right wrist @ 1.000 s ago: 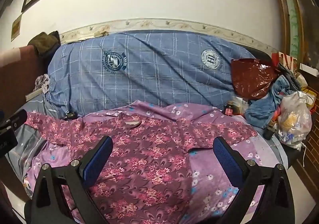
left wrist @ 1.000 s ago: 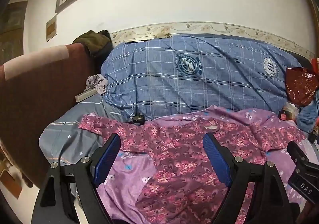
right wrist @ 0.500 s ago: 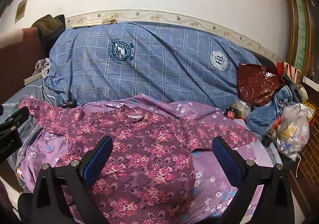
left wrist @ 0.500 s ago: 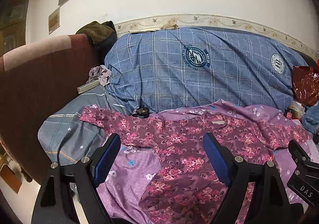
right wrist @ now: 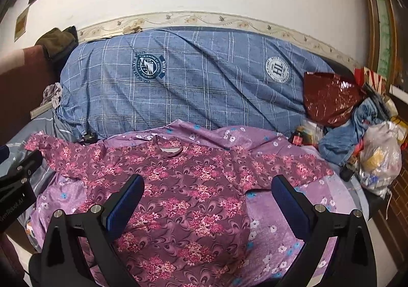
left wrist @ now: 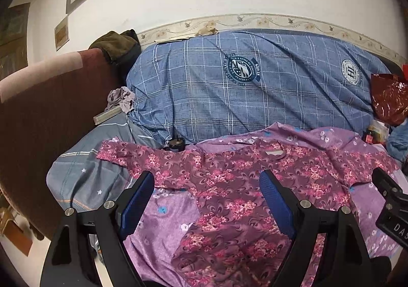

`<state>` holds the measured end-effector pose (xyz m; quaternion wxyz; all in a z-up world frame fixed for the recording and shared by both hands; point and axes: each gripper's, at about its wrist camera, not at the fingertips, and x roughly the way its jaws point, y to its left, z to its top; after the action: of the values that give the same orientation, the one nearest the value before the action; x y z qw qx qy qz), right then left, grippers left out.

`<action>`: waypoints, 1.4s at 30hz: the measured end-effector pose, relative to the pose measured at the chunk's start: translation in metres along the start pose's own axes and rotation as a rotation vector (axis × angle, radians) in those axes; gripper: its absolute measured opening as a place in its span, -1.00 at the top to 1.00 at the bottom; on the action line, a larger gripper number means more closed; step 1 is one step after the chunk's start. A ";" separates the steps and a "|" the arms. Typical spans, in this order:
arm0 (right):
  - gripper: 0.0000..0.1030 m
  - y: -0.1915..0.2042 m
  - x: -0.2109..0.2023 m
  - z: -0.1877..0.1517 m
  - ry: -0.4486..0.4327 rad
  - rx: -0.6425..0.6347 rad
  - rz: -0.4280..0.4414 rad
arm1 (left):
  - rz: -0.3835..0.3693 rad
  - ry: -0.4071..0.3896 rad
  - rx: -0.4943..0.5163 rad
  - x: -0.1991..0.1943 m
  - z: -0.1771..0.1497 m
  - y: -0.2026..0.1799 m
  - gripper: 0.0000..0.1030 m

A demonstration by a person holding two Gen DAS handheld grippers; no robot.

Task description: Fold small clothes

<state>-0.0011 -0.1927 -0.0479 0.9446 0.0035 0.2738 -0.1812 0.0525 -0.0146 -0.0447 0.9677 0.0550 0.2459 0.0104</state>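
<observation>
A floral top (left wrist: 229, 185) lies spread face-up on the lilac sheet (left wrist: 163, 223), in front of the blue checked quilt (left wrist: 255, 88), sleeves out to either side and not yet folded. The left gripper (left wrist: 206, 200) and right gripper (right wrist: 207, 200) hover above the top with jaws wide apart, holding nothing. The step in hand appears to be the approach; the next move likely calls for pinching a sleeve or hem edge.

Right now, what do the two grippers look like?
Both look alike. The left gripper and right gripper each have two matte black angular fingers with triangular cut-outs, silver round bolt heads on top, and ribbed blue pads on the inner faces. Each one's black body, seen from the other's camera, carries partly cut-off white lettering. No cables, hands or sleeves show.
</observation>
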 end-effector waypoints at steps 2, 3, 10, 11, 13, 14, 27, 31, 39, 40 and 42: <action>-0.94 -0.004 0.005 -0.002 0.013 0.015 0.011 | 0.004 0.005 0.011 0.001 0.002 -0.003 -0.66; -0.94 -0.006 0.007 -0.003 0.018 0.019 0.017 | 0.007 0.007 0.016 0.001 0.002 -0.005 -0.66; -0.94 -0.014 0.016 -0.010 0.031 0.040 0.051 | 0.026 0.014 0.044 0.002 0.011 -0.022 -0.66; -0.94 -0.016 0.018 -0.011 0.032 0.044 0.052 | 0.027 0.014 0.048 0.002 0.011 -0.024 -0.66; -0.94 -0.021 0.021 -0.010 0.039 0.056 0.054 | 0.028 0.013 0.056 0.002 0.011 -0.027 -0.66; -0.94 -0.024 0.023 -0.011 0.043 0.062 0.052 | 0.026 0.015 0.060 0.003 0.011 -0.030 -0.66; -0.94 -0.032 0.035 -0.006 0.050 0.078 0.056 | 0.019 0.036 0.084 0.013 0.019 -0.043 -0.66; -0.94 -0.031 0.039 -0.007 0.051 0.072 0.058 | 0.016 0.037 0.079 0.017 0.020 -0.043 -0.66; -0.75 -0.107 0.123 -0.033 0.209 0.328 0.191 | -0.055 0.204 0.073 0.106 0.011 -0.046 -0.66; -0.60 -0.133 0.145 -0.040 0.244 0.407 0.209 | -0.055 0.242 0.073 0.127 0.007 -0.048 -0.66; -0.53 -0.173 0.172 -0.050 0.282 0.528 0.205 | -0.057 0.279 0.065 0.160 0.007 -0.049 -0.63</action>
<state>0.0489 -0.4076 -0.1636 0.8771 0.3013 0.3437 -0.1476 0.1961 -0.0565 -0.1195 0.9218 0.0775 0.3795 -0.0175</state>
